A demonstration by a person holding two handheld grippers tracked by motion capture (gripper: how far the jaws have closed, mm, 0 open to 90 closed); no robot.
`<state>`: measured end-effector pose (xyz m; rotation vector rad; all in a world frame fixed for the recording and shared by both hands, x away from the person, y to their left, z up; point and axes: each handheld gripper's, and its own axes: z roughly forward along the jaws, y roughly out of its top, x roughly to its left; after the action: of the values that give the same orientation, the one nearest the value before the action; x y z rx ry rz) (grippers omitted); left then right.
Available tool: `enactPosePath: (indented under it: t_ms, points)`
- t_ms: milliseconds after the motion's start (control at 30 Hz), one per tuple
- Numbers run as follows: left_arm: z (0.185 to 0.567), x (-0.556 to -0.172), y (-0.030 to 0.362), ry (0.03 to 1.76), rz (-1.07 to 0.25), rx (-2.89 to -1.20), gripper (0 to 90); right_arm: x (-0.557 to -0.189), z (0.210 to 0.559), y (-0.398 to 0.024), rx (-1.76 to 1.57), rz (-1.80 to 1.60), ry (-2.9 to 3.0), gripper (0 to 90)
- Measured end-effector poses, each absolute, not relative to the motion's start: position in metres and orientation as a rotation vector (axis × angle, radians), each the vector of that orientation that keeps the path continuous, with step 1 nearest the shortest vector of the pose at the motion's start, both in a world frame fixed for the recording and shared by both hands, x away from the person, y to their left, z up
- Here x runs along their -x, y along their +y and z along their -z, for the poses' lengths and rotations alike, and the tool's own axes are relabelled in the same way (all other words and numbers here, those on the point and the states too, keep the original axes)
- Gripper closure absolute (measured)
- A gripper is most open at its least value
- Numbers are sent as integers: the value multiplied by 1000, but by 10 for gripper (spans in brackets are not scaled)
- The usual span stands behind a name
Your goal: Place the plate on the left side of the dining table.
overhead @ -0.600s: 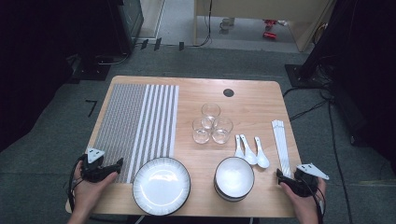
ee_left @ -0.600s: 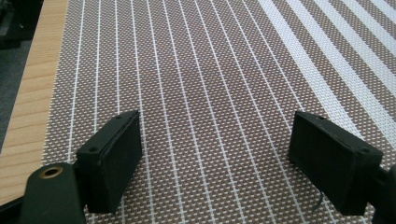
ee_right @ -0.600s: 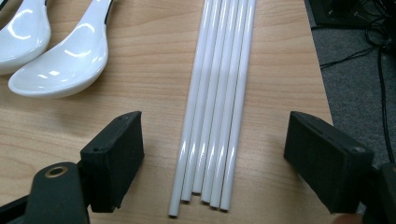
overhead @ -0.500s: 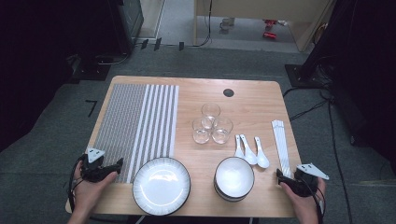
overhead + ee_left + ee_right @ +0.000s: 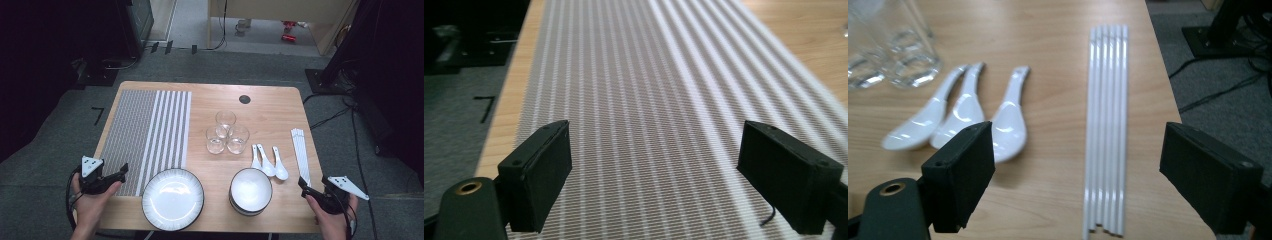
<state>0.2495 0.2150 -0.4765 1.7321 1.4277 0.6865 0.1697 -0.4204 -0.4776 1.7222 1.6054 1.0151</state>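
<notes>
At the near edge of the surface (image 5: 280,107), both tongs, left (image 5: 120,172) and right (image 5: 302,184), gape empty. The striped mat (image 5: 634,100) lies flat under the left; white chopsticks (image 5: 1108,125) rest just ahead of the right. Nothing appears set out yet.

**Wood top, woven mat, lots of shiny white stuff**

Table (image 5: 270,112) looks like light wood, smooth with a soft sheen and visible grain. The mat (image 5: 634,100) is woven cloth, matt, with a fine ribbed weave in grey and white stripes. Spoons (image 5: 963,117) are glossy white, ceramic by the look of them, catching highlights. Chopsticks (image 5: 1107,125) are white and shiny too, could be plastic. Glasses (image 5: 225,132) are clear glass. Plate (image 5: 172,199) and bowls (image 5: 250,191) are glossy white with dark rims. Gripper pads (image 5: 544,170) look like matt black plastic. Floor is a rough grey carpet.
</notes>
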Motion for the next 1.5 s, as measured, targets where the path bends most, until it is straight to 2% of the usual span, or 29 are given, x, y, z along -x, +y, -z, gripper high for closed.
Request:
enactPosePath:
  t_ms: [133, 300, 400, 633, 1500]
  points:
    - [469, -244, 206, 1391, -724, -1713, 142, -166, 460, -407, -1678, -1050, 1595, 147]
    - [462, -242, 203, 1368, -646, -1690, 143, -162, 436, -390, -1634, -1098, 1601, 147]
    - [461, -238, 203, 1338, -650, -1670, 208, -161, 425, -380, -1606, -1121, 1618, 143]
    - [458, -236, 200, 1327, -613, -1671, 172, -162, 404, -351, -1536, -1164, 1669, 135]
    - [455, -229, 178, 1280, -498, -1721, 163, -177, 386, -250, -1440, -1205, 1844, 138]
